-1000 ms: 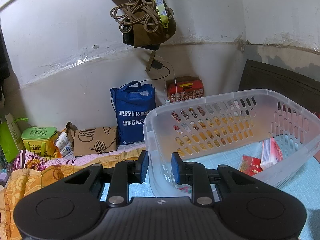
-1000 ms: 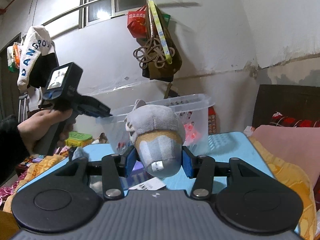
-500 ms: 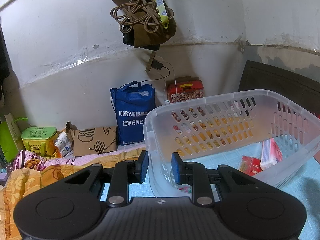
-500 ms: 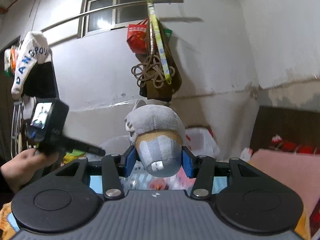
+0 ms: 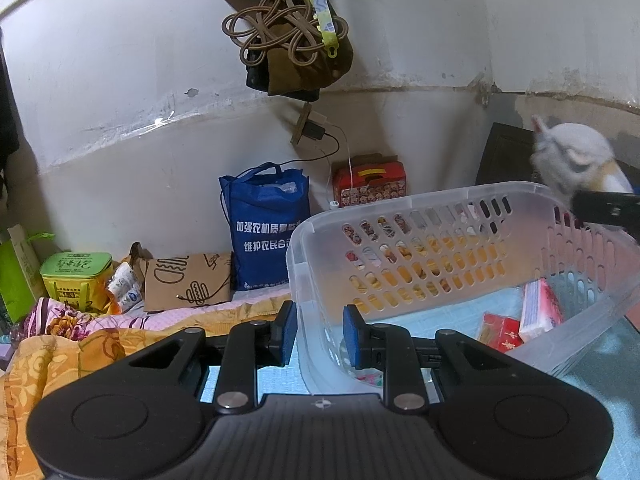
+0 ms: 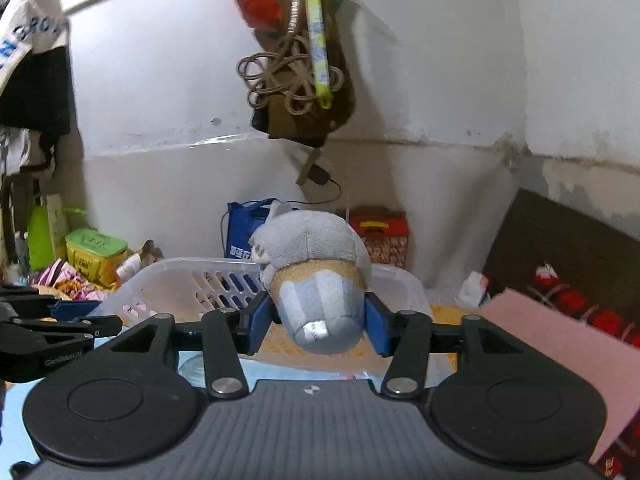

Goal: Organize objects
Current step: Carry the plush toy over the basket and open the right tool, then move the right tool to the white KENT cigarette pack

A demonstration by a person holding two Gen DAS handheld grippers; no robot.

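My left gripper (image 5: 318, 334) is shut on the near left rim of a translucent plastic basket (image 5: 420, 216), one blue pad on each side of the wall. The basket holds red and white packets (image 5: 536, 314). My right gripper (image 6: 316, 320) is shut on a grey and tan plush toy (image 6: 316, 276) and holds it above the basket (image 6: 188, 276). In the left wrist view the plush toy (image 5: 576, 160) appears blurred over the basket's far right rim. The left gripper also shows at the left edge of the right wrist view (image 6: 60, 320).
A blue tote bag (image 5: 264, 228), a red tin (image 5: 370, 180), a brown paper bag (image 5: 188, 282) and a green tub (image 5: 76, 274) stand along the back wall. Cords and bags (image 5: 288, 36) hang from the wall. A pink pillow (image 6: 560, 344) lies at right.
My right gripper has carried the plush toy leftward and down over the basket; the toy now shows in the left wrist view. The left gripper still holds the basket rim.
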